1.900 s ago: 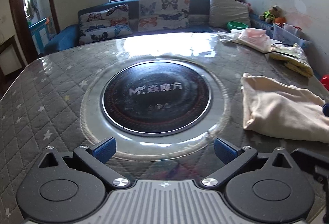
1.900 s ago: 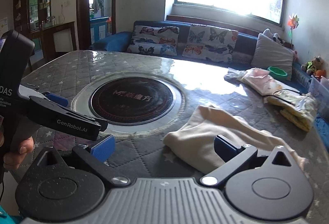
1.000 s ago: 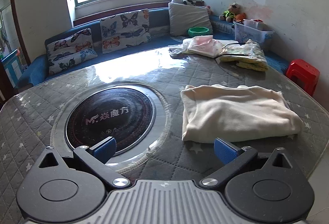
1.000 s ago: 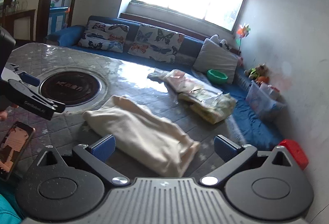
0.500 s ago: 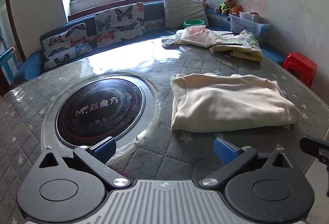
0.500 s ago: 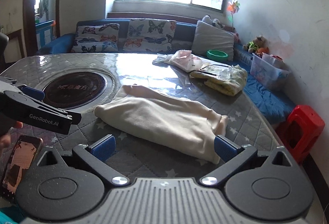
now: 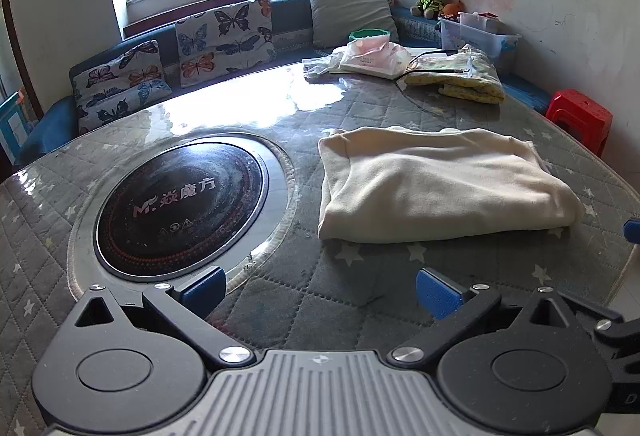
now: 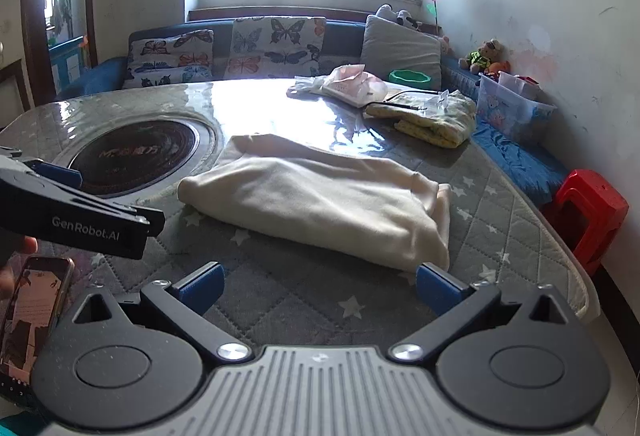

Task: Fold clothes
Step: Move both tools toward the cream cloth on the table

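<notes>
A cream garment (image 7: 440, 188) lies folded flat on the quilted table (image 7: 340, 296), right of the round black cooktop (image 7: 180, 204). It also shows in the right wrist view (image 8: 320, 200). My left gripper (image 7: 320, 290) is open and empty, held over the near table edge short of the garment. My right gripper (image 8: 318, 286) is open and empty, just in front of the garment's near edge; its right fingertip (image 8: 434, 286) is close to the garment's corner. The left gripper's body (image 8: 76, 216) shows at the left of the right wrist view.
A yellow folded garment (image 7: 460, 80) and a pink bag of clothes (image 7: 372, 56) lie at the table's far side. A phone (image 8: 32, 312) lies at the near left edge. A red stool (image 8: 588, 212) stands right of the table. A sofa with cushions (image 7: 224, 36) runs behind.
Both grippers swung right from the cooktop and then settled facing the folded cream garment. The garment has not moved. Both stay open.
</notes>
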The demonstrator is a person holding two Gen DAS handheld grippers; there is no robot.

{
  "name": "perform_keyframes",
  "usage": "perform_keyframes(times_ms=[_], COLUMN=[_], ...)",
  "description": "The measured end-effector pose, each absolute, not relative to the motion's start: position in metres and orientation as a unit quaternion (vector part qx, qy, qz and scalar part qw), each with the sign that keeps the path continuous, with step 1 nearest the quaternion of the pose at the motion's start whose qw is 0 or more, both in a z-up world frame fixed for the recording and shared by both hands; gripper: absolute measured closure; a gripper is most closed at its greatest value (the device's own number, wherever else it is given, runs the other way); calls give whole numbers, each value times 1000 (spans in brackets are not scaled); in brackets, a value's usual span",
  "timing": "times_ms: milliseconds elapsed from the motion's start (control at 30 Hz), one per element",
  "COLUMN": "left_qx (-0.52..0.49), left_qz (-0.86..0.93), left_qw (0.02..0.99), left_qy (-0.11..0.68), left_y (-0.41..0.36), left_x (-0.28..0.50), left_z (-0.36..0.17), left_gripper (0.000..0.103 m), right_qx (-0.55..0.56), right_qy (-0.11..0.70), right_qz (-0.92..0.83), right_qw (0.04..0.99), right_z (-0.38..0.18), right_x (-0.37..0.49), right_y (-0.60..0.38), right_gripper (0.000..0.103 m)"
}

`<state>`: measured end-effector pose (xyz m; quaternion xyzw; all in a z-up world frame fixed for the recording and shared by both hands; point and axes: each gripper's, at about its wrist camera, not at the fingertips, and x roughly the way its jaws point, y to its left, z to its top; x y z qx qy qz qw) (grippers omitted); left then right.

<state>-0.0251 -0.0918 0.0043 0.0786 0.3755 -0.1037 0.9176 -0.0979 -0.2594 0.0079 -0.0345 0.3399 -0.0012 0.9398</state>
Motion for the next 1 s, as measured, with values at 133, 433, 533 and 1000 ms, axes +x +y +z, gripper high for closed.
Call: perform_keyframes(times_ms=[133, 433, 533, 1000], left_qx=[80, 82, 81, 94], left_qz=[-103, -99, -103, -124], left_qw=[916, 913, 909, 891], left_qy=[379, 387, 395, 426], left_y=[-92, -92, -92, -101], left_x=[-26, -33, -36, -45], left_z=[2, -5, -9, -21], left_gripper=[0, 0, 0, 0], right_qx=[-26, -21, -18, -11], right_qy=[347, 356, 357, 365], right_qz=[0, 7, 8, 4], right_qw=[937, 934, 934, 931], right_z=[1, -9, -11, -21], right_x=[-98, -108, -111, -123], right_y=[-259, -253, -251, -253], right_gripper=[0, 0, 0, 0])
